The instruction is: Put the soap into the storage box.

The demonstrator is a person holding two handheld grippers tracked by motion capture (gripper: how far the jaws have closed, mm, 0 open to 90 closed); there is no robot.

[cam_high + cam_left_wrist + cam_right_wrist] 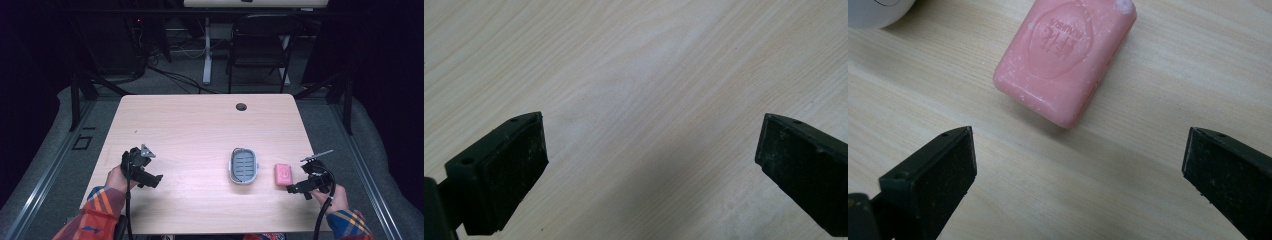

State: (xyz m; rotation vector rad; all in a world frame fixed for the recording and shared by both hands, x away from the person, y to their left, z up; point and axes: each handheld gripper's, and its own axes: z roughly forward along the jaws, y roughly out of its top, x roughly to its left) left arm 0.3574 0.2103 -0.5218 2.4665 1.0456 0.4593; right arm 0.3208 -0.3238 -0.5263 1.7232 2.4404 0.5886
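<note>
We record a rectangular table (200,125) of pale wood-grain laminate with rounded corners and a small dark round hole (241,106) near its far edge. Toward the near right of the top we note a soap dish (244,166), an oblong tray with rounded corners, a light rim and a grey slatted inner floor, lying flat. Just beside it on the right, apart from it, lies a bar of soap (283,175), pink, a rounded rectangle; from the right gripper view we see its matte surface speckled with pale flecks and an oval stamp with raised lettering on its upper face (1065,57). We list the left gripper (156,180), black, held in a hand (116,178) at the near left of the table, well apart from the dish; in its own view the two blocky black jaws stand wide apart over bare wood, with nothing between them. We list the right gripper (291,189), black, held in the other hand (337,196) at the near right, near the soap; its jaws too are spread wide and empty, the soap lying ahead of them and untouched. Both sleeves (95,215) are of plaid cloth. Beyond the table we note a dark folding chair (257,47) on grey carpet.
</note>
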